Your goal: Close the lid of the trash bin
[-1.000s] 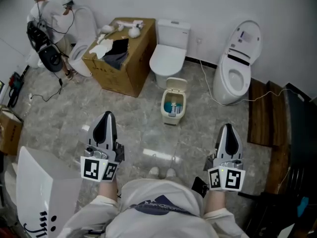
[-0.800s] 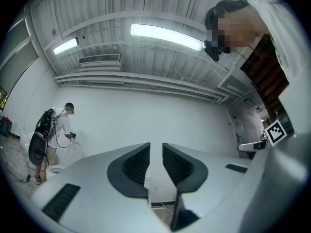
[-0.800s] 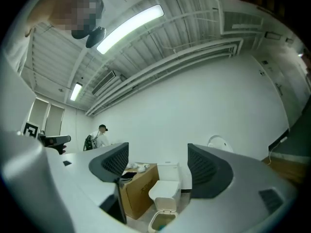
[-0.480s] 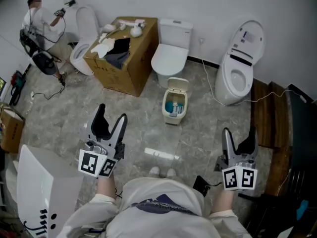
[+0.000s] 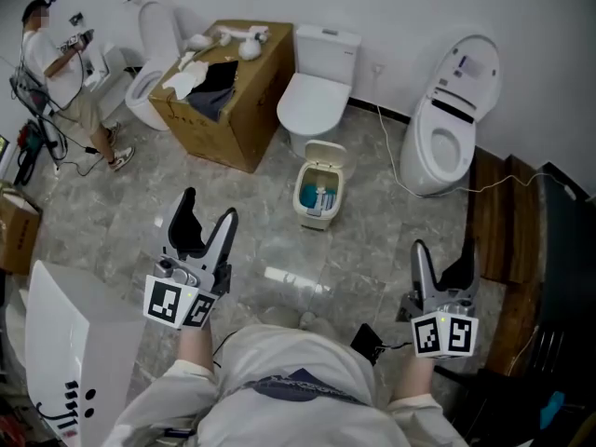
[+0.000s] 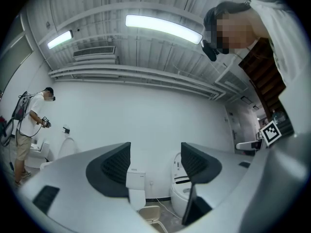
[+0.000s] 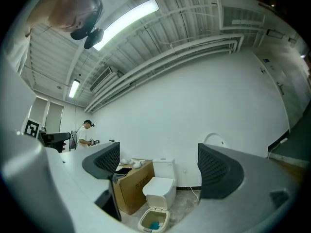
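Observation:
A small cream trash bin (image 5: 318, 194) stands on the grey floor before a white toilet, its lid (image 5: 325, 153) tipped up and back, with blue rubbish inside. My left gripper (image 5: 209, 210) is held out open at the bin's lower left, well short of it, with nothing between its fingers. Lower right, my right gripper (image 5: 444, 251) is open and empty too, also apart from the bin. The right gripper view shows the bin (image 7: 154, 221) low between the spread jaws (image 7: 158, 166). Only the lid (image 6: 149, 213) peeks into the left gripper view under the open gripper (image 6: 154, 165).
Behind the bin are a white toilet (image 5: 317, 101) and a cardboard box (image 5: 223, 91) with cloths on top. A second toilet (image 5: 447, 128) with a raised lid stands at right beside dark wooden boards (image 5: 498, 222). A person (image 5: 56, 73) stands far left. A white panel (image 5: 65, 352) lies lower left.
Both grippers went from shut to open. Both hands and my view have moved forward toward the bin. The person at the back has shifted left.

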The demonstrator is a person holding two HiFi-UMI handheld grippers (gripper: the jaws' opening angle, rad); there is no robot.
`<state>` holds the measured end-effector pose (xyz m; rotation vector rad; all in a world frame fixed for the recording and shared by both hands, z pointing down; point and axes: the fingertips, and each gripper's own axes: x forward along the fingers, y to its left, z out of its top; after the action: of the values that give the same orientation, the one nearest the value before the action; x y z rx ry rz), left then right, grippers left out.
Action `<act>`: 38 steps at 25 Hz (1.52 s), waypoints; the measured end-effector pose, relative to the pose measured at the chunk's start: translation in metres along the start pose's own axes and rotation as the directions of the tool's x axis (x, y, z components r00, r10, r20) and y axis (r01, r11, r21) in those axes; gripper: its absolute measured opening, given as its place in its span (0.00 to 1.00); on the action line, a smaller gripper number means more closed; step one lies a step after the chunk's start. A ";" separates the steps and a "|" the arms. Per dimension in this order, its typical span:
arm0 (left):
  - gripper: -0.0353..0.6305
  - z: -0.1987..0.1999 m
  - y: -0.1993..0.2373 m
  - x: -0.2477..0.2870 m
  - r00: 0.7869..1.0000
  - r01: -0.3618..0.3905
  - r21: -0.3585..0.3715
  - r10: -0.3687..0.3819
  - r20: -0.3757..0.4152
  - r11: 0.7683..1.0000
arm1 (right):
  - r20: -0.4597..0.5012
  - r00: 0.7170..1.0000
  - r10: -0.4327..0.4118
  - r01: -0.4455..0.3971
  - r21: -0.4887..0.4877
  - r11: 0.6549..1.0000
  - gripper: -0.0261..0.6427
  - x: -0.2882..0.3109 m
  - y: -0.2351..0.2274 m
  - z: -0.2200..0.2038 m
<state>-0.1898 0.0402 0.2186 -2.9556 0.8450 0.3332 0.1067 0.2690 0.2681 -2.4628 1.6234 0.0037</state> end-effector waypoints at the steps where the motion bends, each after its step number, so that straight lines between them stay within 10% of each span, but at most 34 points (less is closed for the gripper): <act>1: 0.51 -0.006 -0.002 0.006 1.000 0.002 0.001 -0.002 -0.009 1.000 | -0.010 1.000 0.006 -0.007 -0.003 1.000 0.77 0.006 -0.003 -0.004; 13: 0.51 -0.053 0.043 0.108 0.997 0.064 0.007 -0.063 -0.046 0.998 | -0.038 0.999 0.027 -0.027 -0.018 0.999 0.76 0.124 0.024 -0.044; 29: 0.51 -0.120 0.157 0.339 0.976 0.202 -0.059 -0.206 -0.065 0.978 | -0.132 0.979 -0.154 0.142 -0.099 0.985 0.75 0.319 0.021 -0.091; 38: 0.51 -0.170 0.163 0.389 0.968 0.196 -0.065 -0.204 -0.149 0.978 | -0.378 0.925 0.038 -0.135 -0.232 0.963 0.75 0.416 0.007 -0.175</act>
<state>0.0788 -0.3174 0.3011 -3.1108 0.5498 0.1165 0.2487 -0.1405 0.3941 -2.7067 1.9973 -0.2758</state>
